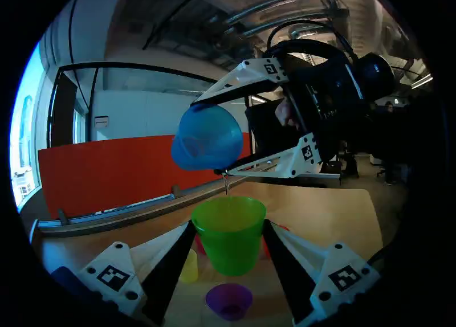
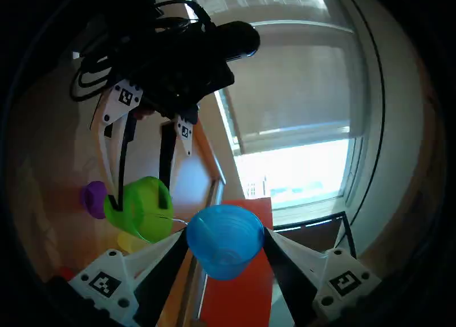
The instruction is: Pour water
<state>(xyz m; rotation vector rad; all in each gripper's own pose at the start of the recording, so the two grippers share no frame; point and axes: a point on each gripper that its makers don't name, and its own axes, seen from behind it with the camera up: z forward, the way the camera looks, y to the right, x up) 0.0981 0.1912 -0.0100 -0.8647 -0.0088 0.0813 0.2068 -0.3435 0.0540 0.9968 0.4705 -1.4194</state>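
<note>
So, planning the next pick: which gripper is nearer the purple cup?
Left. The left gripper is close above the purple cup; the right gripper is higher, over the green cup.

The upright cup (image 1: 231, 244) is clamped between the jaws of the left gripper (image 1: 229, 224), above the bench (image 1: 336, 213). Directly above this cup, the tipped cup (image 1: 206, 138) is clamped between the jaws of the right gripper (image 1: 208, 137). On the bench, the near cup (image 1: 229, 301) stands before the upright cup, and the side cup (image 1: 190, 265) stands just left of it.
</note>
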